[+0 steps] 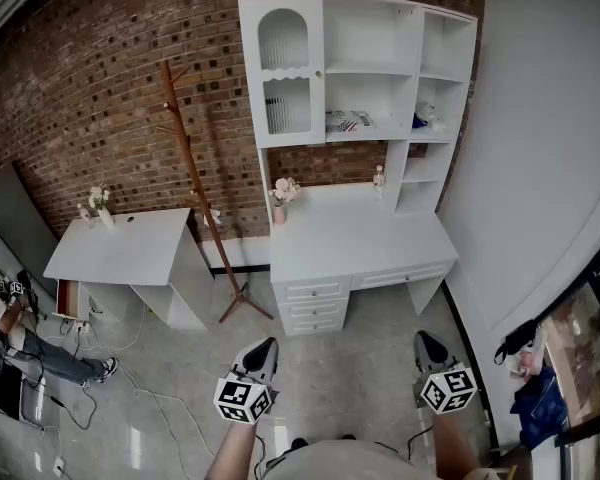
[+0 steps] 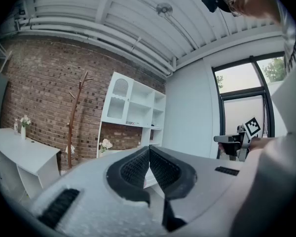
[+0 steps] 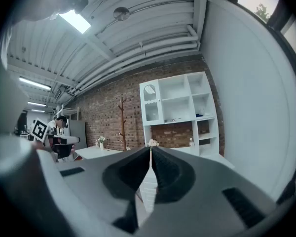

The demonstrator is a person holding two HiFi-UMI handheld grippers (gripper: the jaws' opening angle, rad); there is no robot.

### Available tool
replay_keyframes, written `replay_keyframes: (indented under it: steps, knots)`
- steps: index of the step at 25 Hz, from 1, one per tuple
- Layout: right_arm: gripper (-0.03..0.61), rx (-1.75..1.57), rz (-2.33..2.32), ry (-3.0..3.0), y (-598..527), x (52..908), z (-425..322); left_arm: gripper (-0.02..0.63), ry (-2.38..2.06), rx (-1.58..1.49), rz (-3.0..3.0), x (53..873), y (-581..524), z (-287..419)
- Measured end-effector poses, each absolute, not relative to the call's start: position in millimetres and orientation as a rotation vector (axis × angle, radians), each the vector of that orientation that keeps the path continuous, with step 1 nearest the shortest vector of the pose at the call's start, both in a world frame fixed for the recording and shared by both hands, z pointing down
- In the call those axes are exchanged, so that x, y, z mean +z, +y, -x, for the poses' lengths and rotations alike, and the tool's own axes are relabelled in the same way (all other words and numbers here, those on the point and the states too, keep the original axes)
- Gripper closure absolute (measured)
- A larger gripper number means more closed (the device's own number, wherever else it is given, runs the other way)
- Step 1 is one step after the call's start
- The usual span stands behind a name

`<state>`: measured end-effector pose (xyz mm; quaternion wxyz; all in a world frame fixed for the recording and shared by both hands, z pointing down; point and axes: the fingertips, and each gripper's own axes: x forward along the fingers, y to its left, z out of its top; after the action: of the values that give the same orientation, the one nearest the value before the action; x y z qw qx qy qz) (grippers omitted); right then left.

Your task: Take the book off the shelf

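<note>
The left gripper point(image 2: 149, 151) has its fingers point(image 2: 133, 170) pressed together, with nothing between them. The right gripper point(image 3: 150, 150) has its fingers point(image 3: 168, 173) likewise closed tip to tip and empty. Both point level toward the white shelf point(image 1: 370, 70), well apart from it. The book point(image 1: 347, 120), apparently lying flat, rests on a middle board, far ahead of both sets of fingers and above the white surface point(image 1: 360, 230).

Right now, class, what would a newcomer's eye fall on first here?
The white shelf unit against the brick wall stands out, a book lying on its middle shelf. A wooden coat stand stands to its left. Up front, the left gripper and right gripper point level, jaws together, empty.
</note>
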<state>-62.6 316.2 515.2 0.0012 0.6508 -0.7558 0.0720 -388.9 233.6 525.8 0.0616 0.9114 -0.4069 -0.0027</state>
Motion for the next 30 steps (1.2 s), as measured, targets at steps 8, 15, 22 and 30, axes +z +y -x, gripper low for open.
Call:
replay_keyframes:
  steps: [8, 15, 22, 30]
  knots:
    - [0.545, 0.231, -2.044, -2.385, 318, 512, 67, 0.589, -1.227, -0.011, -2.758, 525, 237, 391]
    - [0.545, 0.233, -2.046, -2.391, 322, 514, 67, 0.589, -1.225, 0.0, -2.761, 527, 241, 390]
    - [0.545, 0.232, -2.041, -2.391, 323, 514, 56, 0.589, -1.231, 0.008, -2.759, 528, 242, 381]
    - [0.544, 0.229, -2.046, -2.386, 323, 516, 31, 0.589, -1.241, 0.034, -2.752, 530, 245, 361]
